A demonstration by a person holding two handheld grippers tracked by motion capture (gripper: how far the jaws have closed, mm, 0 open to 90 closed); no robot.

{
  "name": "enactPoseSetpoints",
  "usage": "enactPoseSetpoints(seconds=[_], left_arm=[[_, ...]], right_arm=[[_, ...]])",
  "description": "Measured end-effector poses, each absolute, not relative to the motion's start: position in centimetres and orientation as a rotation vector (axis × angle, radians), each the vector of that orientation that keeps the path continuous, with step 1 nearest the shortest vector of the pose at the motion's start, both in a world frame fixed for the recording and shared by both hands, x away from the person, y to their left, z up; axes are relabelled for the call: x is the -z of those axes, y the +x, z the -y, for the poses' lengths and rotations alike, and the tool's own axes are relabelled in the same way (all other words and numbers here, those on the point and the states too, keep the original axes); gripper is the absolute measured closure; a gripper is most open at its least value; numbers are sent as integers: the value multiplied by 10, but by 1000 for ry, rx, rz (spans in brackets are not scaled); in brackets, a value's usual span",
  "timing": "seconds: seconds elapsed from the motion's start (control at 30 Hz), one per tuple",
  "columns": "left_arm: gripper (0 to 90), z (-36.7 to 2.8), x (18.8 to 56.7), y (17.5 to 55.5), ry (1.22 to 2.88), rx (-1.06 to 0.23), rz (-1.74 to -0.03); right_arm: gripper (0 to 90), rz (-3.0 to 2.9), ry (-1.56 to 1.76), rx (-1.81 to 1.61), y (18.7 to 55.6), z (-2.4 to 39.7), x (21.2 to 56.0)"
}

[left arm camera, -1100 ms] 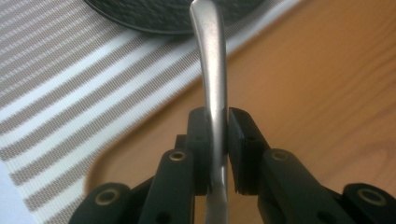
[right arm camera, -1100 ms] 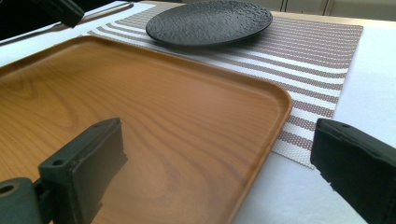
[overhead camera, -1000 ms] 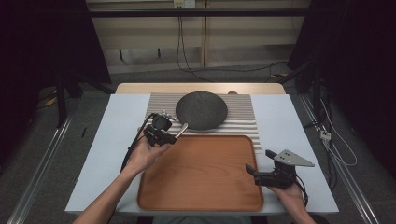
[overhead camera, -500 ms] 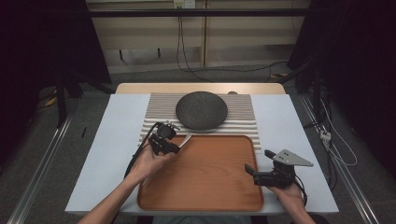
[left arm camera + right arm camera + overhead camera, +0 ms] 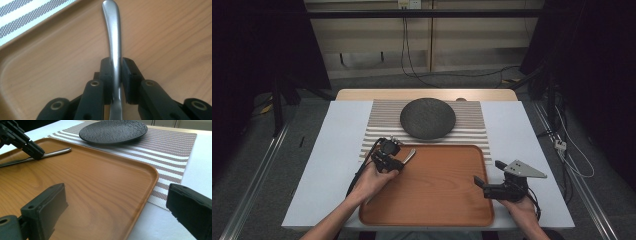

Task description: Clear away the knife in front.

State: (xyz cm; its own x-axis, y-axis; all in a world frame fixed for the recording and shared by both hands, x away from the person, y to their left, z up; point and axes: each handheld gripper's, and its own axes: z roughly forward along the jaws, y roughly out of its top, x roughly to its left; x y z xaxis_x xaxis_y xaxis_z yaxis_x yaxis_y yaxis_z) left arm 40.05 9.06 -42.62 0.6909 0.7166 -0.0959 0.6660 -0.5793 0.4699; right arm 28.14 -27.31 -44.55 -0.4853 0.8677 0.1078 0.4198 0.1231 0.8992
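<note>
A silver metal utensil (image 5: 113,45) points its handle away from my left gripper (image 5: 115,67), which is shut on its stem. In the high view that gripper (image 5: 398,161) and the utensil (image 5: 409,156) hang low over the far left corner of the wooden tray (image 5: 437,200). The right gripper view shows the utensil (image 5: 53,153) lying almost flat, close to the tray's surface (image 5: 95,185); I cannot tell whether it touches. My right gripper (image 5: 488,172) rests at the tray's right edge, open with nothing between its jaws (image 5: 116,195).
A dark round plate (image 5: 428,118) sits on a striped placemat (image 5: 377,127) just beyond the tray. Both lie on a white table top (image 5: 332,165). Cables trail on the floor at the back and right.
My left gripper has come down and toward the near side with the utensil, from the placemat's edge to the tray's far left corner. The right gripper has kept still.
</note>
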Motion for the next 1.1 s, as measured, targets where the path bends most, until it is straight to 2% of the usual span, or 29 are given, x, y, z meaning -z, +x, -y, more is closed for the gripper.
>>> enactPoseSetpoints(seconds=[0.37,0.87,0.97,1.1], left_arm=[[795,-100,428,380,2399,-195,-1050],[790,-108,428,380,2383,-110,-1044],[699,-110,426,381,2373,-120,-1020],[482,-111,423,382,2334,-144,-971]], right_arm=[[27,-1961,1242,-1330,280,273,445],[27,-1963,1242,-1336,279,274,446],[27,-1965,1242,-1336,279,273,446],[27,-1961,1251,-1342,280,275,446]])
